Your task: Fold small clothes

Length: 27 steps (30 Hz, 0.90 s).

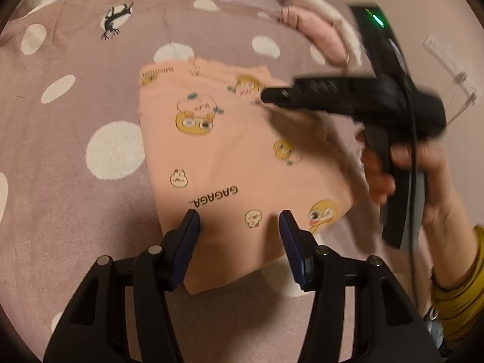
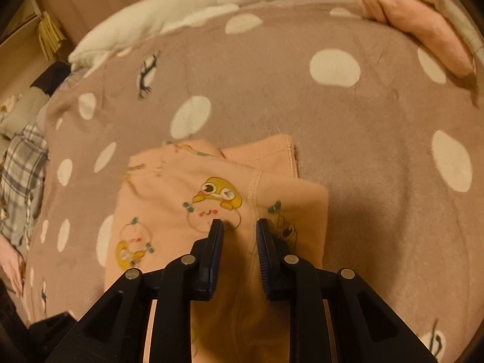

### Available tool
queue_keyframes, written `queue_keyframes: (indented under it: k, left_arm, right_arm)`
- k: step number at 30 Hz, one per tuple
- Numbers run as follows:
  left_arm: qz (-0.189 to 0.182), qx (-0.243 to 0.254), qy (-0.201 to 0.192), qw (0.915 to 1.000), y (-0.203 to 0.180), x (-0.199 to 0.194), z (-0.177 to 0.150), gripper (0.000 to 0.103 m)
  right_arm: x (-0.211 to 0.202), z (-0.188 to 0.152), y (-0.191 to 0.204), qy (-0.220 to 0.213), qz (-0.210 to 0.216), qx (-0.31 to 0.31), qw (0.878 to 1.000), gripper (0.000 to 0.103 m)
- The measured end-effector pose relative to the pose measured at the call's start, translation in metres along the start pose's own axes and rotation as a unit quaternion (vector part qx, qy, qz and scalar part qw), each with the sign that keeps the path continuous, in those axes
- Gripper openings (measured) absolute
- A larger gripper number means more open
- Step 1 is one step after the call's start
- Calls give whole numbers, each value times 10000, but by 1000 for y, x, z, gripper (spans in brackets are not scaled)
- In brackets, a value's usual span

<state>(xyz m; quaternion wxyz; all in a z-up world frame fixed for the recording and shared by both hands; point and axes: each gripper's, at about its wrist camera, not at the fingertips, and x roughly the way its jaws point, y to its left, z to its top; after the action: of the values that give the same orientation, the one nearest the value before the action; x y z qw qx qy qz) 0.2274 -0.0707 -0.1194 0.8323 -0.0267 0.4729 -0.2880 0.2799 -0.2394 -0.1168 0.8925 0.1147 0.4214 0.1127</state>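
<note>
Mauve fleece bedding with white polka dots forms the work surface; no worktop is present. On it lies the peach cotton garment printed with yellow cartoon ducks and the word "GAGAGA", already folded into a compact, roughly rectangular stack with a hemmed layer showing at its far edge in the right wrist view.

Left gripper: released, jaws spread wide, poised over the near edge of the garment with nothing between the pads. Whether the tips touch the fabric cannot be told.

Right gripper: jaws part-way apart, positioned over a stitched seam near the garment's right edge. Cloth appears to rise between the pads, but a firm grasp cannot be confirmed. In the left wrist view this gripper is motion-blurred above the garment's far right corner.

Risks, as judged from this position:
- A pinch that catches only the top layer would peel the stack open.
- Dragging on the soft fleece may bunch the lower layers and skew the edges.
- The two grippers are near each other; a collision may occur over the garment.

Farther out, a white plush goose with an orange beak lies along the far edge of the bed, and a folded pink cloth with a white one beside it rests at the far right.
</note>
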Motion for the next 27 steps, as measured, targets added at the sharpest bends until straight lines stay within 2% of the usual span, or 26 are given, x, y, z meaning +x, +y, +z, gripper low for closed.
queue_keyframes:
  k: [3, 8, 11, 15, 17, 20, 23, 27]
  left_arm:
    - [32, -94, -263, 9996, 7, -10, 11, 55]
    - [138, -369, -469, 9981, 27, -5, 43, 54]
    - [66, -583, -525, 9969, 39, 6, 65, 54]
    - [54, -861, -455, 9952, 55, 28, 84, 52]
    - [40, -901, -335, 9954, 57, 39, 86, 49]
    - [208, -816, -136, 9964, 59, 56, 88, 47]
    - [314, -633, -94, 9975, 56, 61, 91, 47]
    - [222, -814, -112, 9964, 62, 56, 93, 49]
  right_arm:
    - [-25, -13, 3, -224, 243, -170, 9993, 22]
    - [-43, -41, 8, -215, 310, -537, 9978, 22]
    - [-42, -49, 16, -215, 483, -671, 9963, 22]
    - [-33, -62, 22, -42, 558, -797, 9952, 21]
    - [-25, -66, 20, 38, 507, -793, 9955, 21]
    - [-21, -68, 15, 75, 579, -666, 9961, 21]
    - [-17, -68, 13, 120, 608, -579, 9964, 21]
    - [-19, -69, 9, 107, 721, -402, 9965, 21]
